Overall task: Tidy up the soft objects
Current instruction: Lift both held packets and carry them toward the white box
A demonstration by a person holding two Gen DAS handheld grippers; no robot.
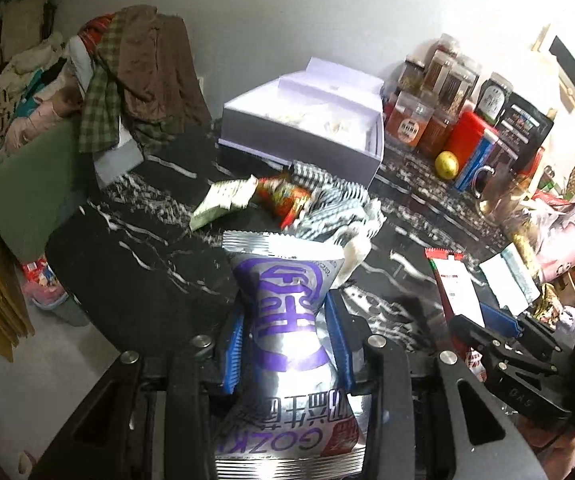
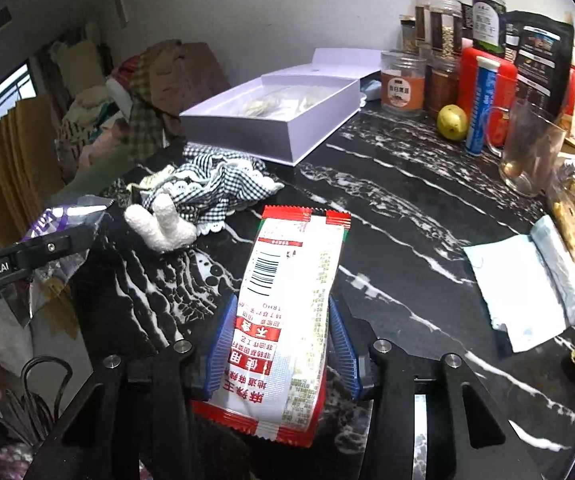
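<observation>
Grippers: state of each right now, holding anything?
Left gripper: closed on the silver and purple snack bag.
Right gripper: closed on the red and white snack packet.

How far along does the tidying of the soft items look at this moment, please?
Done: the white box already holds some pale contents. In hand: the left gripper pinches a silver-purple snack bag; the right gripper holds a red-white packet. Left: the checked cloth, white plush piece and pale sachet lie on the table.

On the table (image 2: 407, 208), the open box (image 2: 271, 128) sits at twelve o'clock with the crumpled cloth (image 2: 223, 184) just before it. Jars (image 2: 403, 84) cluster at two o'clock (a fruit (image 2: 452, 122) before them), and a folded paper (image 2: 527, 280) lies at three.
</observation>
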